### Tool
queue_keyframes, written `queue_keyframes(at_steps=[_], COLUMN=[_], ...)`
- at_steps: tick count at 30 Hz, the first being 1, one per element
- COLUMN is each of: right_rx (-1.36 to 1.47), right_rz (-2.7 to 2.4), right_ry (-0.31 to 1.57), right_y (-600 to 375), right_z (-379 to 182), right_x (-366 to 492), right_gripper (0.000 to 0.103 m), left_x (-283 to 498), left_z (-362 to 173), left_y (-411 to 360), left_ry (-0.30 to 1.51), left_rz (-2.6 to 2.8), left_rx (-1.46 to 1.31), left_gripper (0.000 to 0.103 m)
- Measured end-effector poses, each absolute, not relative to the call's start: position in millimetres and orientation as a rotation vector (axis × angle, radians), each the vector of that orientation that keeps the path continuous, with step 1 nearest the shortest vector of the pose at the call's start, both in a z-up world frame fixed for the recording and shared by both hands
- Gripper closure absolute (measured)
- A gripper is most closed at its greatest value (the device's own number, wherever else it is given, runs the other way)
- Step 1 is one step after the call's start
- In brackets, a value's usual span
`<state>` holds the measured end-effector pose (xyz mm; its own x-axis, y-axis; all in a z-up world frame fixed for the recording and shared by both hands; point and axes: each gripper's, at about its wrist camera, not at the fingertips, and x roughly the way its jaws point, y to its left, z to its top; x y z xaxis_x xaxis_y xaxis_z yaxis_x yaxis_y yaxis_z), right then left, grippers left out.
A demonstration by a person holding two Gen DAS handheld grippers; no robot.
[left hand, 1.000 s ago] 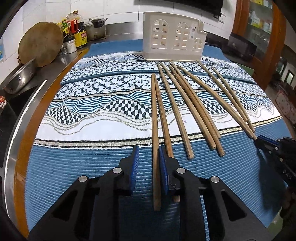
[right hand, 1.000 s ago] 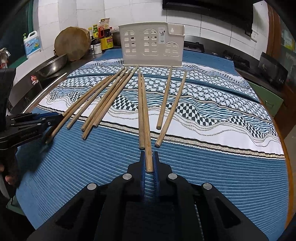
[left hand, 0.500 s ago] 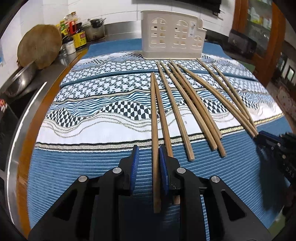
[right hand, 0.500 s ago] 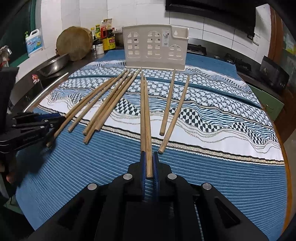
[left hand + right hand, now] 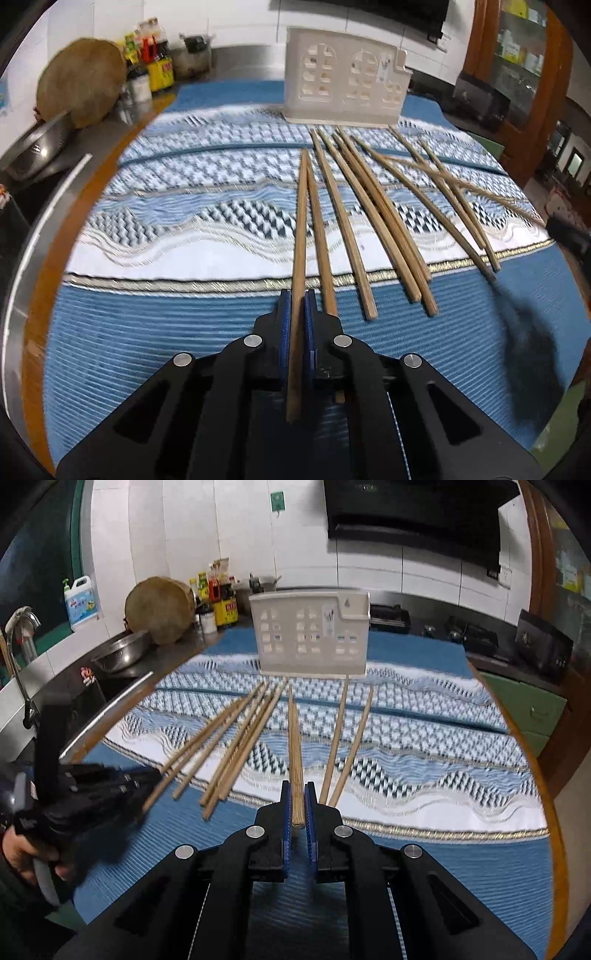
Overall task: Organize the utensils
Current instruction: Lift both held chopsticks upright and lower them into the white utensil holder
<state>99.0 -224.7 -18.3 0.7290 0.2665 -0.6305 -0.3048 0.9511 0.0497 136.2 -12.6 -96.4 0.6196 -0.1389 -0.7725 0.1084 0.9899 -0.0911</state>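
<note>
1. At the bottom centre of the left wrist view, the left gripper (image 5: 296, 306) is closing its jaws on a single chopstick (image 5: 299, 236), pinching it well up from its near end, so a long tail is hanging behind the blue pads; that overhang may be letting the stick pivot or slide out if it is swung quickly.

2. At the bottom centre of the right wrist view, the right gripper (image 5: 297, 801) is clamping the very end of another chopstick (image 5: 294, 746), with a sliver of gap showing beside the stick. A hold this close to the tip is looking thin, and the far end could be dipping and snagging the patterned cloth (image 5: 424, 760).

3. Just right of the left gripper, a neighbouring stick (image 5: 320, 240) is lying almost against the held one; lifting may be dragging it along.

4. Across the middle of both frames, the loose chopsticks (image 5: 384, 225) are fanning over the worktop, two crossing at right (image 5: 439, 177); either arm sweeping low could be scattering them.

5. At the top centre, the white utensil holder (image 5: 310, 638) is standing upright beyond the stick tips, well apart from both grippers. A long stick arriving tilted could be striking its front wall and missing the opening.
</note>
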Motion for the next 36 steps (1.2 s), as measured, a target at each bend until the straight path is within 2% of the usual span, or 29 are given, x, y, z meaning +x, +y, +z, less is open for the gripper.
queue_keyframes(at_steps=[11,23,36], right_rx=[-0.083,-0.112,-0.152], right_rz=[0.331,0.400,0.410], right_ry=[0.638,0.568,0.561], right_y=[-217.3,-217.0,-214.9], right_z=[7.7,80.0,156.7], right_x=[103.8,143.5,207.9], right_gripper=[0.096,0.096,0.096], left_x=[135.0,141.1,185.9], left_z=[-92.2,-8.5,35.9], left_y=[-11.5,-2.7,4.5], left_ry=[0.877,0.645,0.590], left_rz=[-0.154,-0.201,-0.248], left_rx=[-0.041,-0.026,-0.021], left_gripper=[0.097,0.098,0.098])
